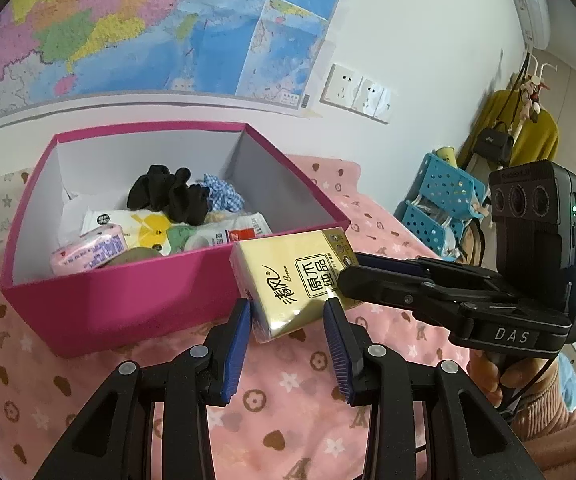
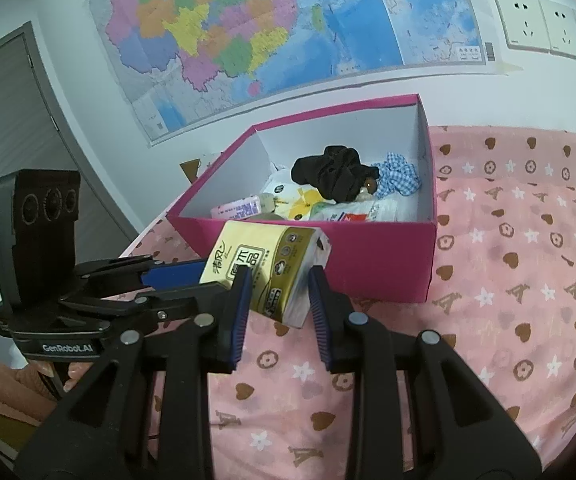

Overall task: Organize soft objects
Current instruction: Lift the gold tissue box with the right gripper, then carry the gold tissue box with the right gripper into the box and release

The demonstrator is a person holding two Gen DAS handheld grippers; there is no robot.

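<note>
Yellow plastic-wrapped tissue pack [image 1: 294, 280], tilted before the magenta box [image 1: 127, 304].

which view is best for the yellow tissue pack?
Left wrist: the yellow tissue pack shows its whole printed face, unobstructed. Right wrist shows it at an angle, its near end partly hidden behind that view's own tongs.

1. The tissue pack [image 1: 294, 280] fills the gap between the pads of my left tongs [image 1: 288, 334] and of my right tongs [image 2: 277, 308].
2. The near wall of the magenta box [image 1: 127, 300] stands just ahead.
3. Its open top is unobstructed; black socks [image 2: 330, 178] and packets cover the floor.
4. The pink blanket [image 2: 508, 280] right of the box lies bare.
</note>
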